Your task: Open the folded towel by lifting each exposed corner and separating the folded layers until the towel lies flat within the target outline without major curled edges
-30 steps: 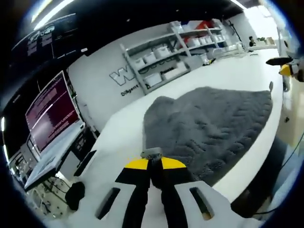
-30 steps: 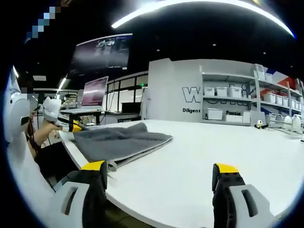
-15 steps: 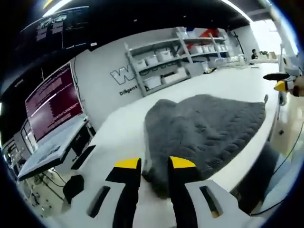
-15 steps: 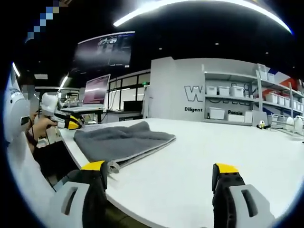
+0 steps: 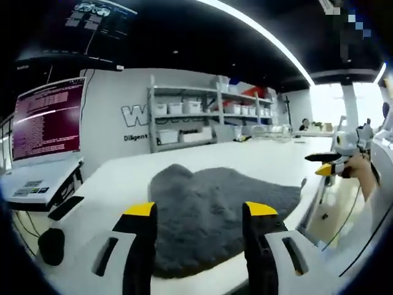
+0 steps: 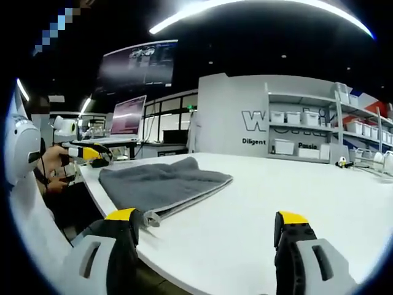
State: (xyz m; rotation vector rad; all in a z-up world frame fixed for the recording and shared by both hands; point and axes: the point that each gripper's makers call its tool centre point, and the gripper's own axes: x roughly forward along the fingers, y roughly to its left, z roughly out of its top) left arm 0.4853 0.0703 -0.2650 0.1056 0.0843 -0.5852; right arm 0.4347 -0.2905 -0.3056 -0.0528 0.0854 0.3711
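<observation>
Dark grey towel (image 5: 215,212), white table (image 6: 258,209), yellow-tipped black fingers (image 5: 140,210), magenta screen (image 5: 48,120)

White bench (image 6: 258,203) with your grey towel on it.
Your wide, smooth white bench carries one thing: a folded dark grey textured towel (image 6: 161,184), (image 5: 209,209), lying flat near the front edge, one small corner tab reaching the rim by you.
</observation>
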